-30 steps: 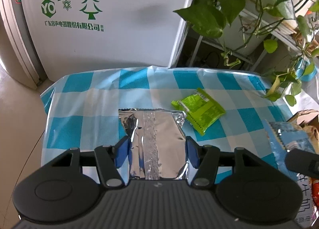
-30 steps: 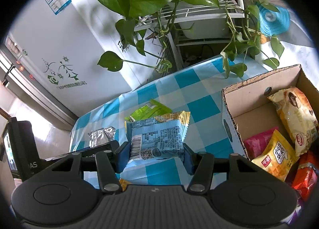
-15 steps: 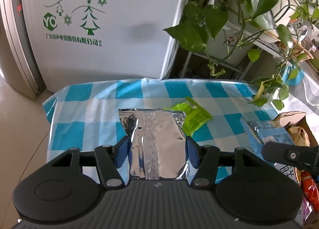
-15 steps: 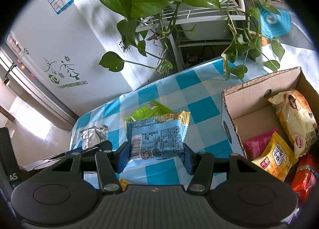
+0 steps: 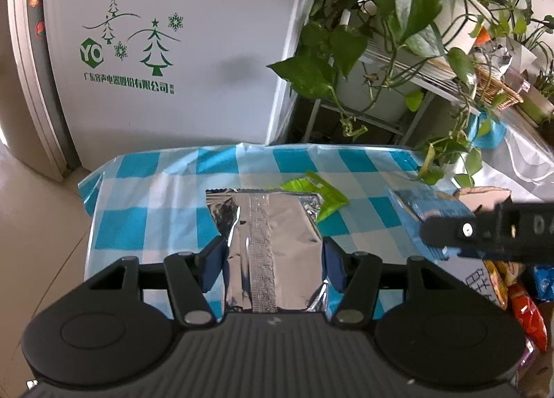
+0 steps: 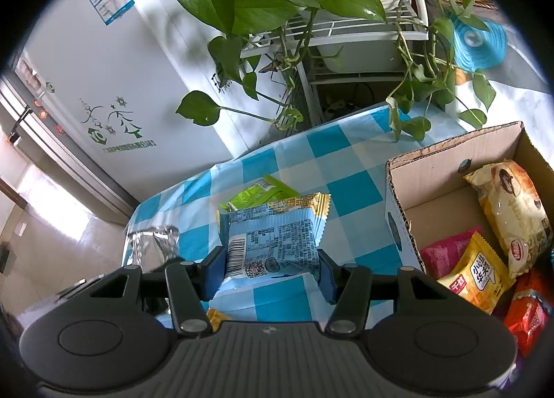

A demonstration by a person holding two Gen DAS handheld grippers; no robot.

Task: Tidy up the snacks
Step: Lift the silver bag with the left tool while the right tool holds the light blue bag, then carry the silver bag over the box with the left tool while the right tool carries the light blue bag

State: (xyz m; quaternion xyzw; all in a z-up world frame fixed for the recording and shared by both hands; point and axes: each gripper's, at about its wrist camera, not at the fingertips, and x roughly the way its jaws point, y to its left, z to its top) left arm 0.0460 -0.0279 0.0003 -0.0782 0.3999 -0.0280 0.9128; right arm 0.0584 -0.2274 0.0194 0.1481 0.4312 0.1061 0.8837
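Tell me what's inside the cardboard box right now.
The cardboard box holds a pale yellow packet, a pink one, a small yellow one and a red one. Anything beneath them is covered.

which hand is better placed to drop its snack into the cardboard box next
Right. The right gripper holds the blue packet just beside the open cardboard box. The left gripper, holding the silver packet, sits farther away.

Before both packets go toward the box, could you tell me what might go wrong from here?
1. The silver packet is slick foil, pinched only at its edges by the left gripper; it may slip.
2. The right gripper with the blue packet sits close beside it; they might collide.
3. The cardboard box is already crowded.
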